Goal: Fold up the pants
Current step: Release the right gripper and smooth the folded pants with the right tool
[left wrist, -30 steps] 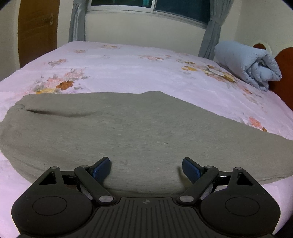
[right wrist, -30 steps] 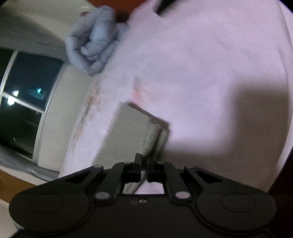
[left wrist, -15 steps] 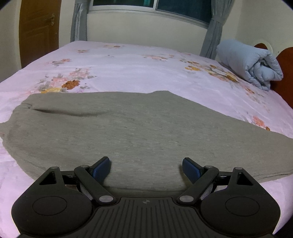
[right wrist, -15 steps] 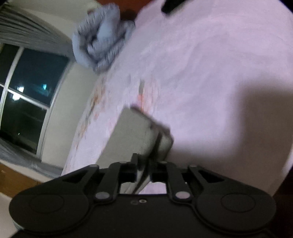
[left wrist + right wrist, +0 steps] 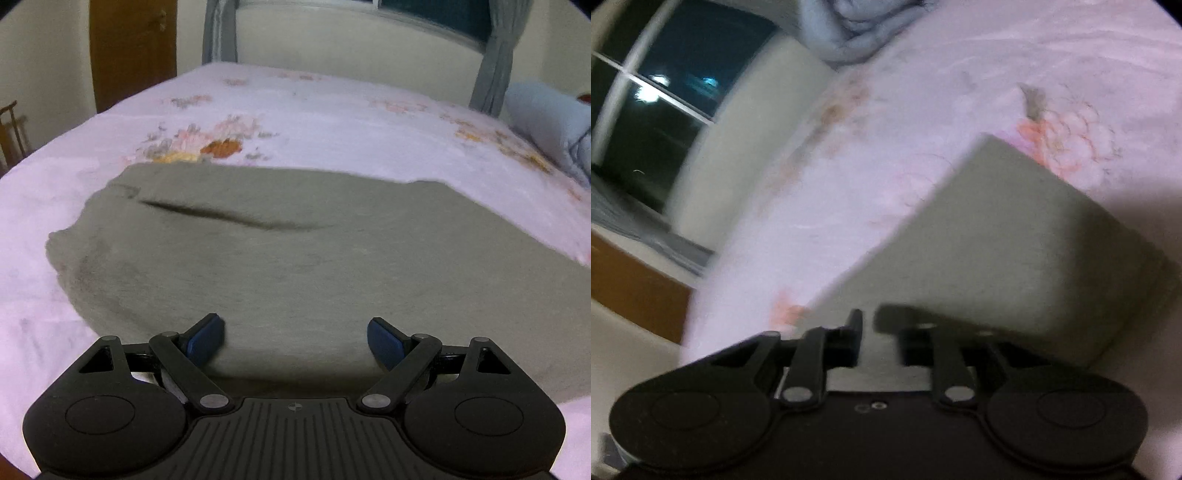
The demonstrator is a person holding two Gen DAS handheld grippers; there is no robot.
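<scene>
Both tools shifted; right tool [image 5: 878, 332] now gapped.

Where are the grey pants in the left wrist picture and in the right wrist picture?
Left wrist: the pants fill the middle, spread across the bed.
Right wrist: the pants lie centre right, running to the bottom.
Shared landmark: the rolled blue blanket.

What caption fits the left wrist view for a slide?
Open left gripper poised over grey pants spread flat on a floral pink bedsheet.
</scene>
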